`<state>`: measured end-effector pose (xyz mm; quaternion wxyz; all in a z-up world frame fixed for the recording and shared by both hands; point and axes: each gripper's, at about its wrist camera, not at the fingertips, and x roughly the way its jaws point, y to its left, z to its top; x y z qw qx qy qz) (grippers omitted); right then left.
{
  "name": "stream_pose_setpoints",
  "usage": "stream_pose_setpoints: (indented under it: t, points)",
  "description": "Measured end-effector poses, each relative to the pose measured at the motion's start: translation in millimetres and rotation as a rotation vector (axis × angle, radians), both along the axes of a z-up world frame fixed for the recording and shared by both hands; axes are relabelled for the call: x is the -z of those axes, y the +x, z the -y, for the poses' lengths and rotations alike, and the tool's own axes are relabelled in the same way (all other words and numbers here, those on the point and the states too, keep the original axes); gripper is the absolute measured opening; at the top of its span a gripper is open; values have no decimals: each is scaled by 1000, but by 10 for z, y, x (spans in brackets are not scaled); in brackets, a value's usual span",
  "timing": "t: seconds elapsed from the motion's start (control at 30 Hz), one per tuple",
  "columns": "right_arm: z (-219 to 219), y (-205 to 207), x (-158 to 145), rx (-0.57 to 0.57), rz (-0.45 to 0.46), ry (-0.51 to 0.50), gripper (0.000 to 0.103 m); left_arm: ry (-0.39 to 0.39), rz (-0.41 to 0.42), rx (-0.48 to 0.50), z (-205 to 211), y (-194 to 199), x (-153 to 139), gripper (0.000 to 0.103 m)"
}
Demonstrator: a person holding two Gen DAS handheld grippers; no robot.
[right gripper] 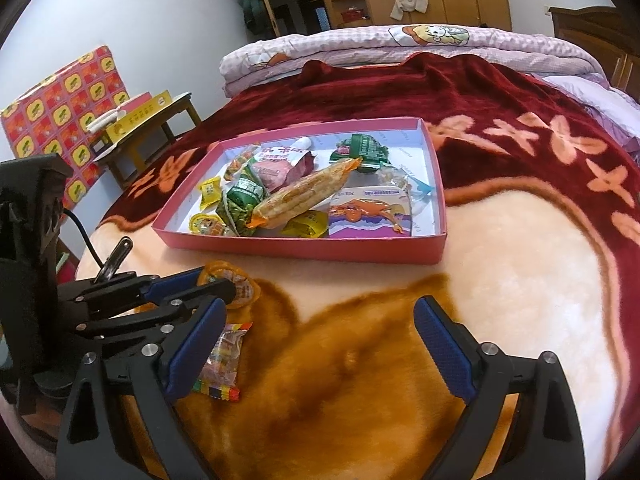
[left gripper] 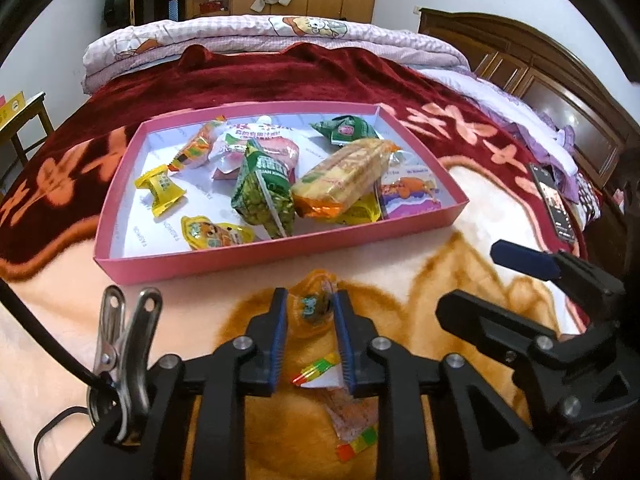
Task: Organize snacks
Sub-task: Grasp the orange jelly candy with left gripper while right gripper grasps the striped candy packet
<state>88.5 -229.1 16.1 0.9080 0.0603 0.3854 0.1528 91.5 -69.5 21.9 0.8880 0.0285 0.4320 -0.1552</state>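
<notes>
A pink shallow box (left gripper: 224, 258) (right gripper: 304, 250) lies on the blanket and holds several wrapped snacks, among them a long orange biscuit pack (left gripper: 344, 176) (right gripper: 300, 196) and a green pea bag (left gripper: 262, 196). My left gripper (left gripper: 310, 312) (right gripper: 212, 284) is shut on a small orange jelly cup (left gripper: 314, 306) (right gripper: 234, 282) just in front of the box's near wall. A clear candy bag with rainbow edges (left gripper: 348, 412) (right gripper: 222, 360) lies under the left gripper. My right gripper (right gripper: 320, 348) is open and empty over the blanket, to the right of that bag.
The bed is covered by a dark red and cream blanket (right gripper: 520, 280). A phone (left gripper: 554, 204) lies on it at the right. A folded quilt (left gripper: 280, 32) is at the far side. A small table (right gripper: 132, 136) with boxes stands left of the bed.
</notes>
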Motion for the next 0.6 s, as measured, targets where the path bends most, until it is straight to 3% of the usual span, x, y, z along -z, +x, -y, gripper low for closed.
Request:
stream_pose_setpoints:
  t: [0.27, 0.47, 0.6]
  points:
    - [70, -3, 31, 19, -16, 12, 97, 24, -8, 12, 77, 59, 114, 33]
    - [55, -18, 51, 12, -23, 13, 97, -1, 26, 18, 31, 2, 26, 20]
    - [1, -43, 40, -3, -21, 8, 97, -22, 44, 0, -71, -45, -66, 18]
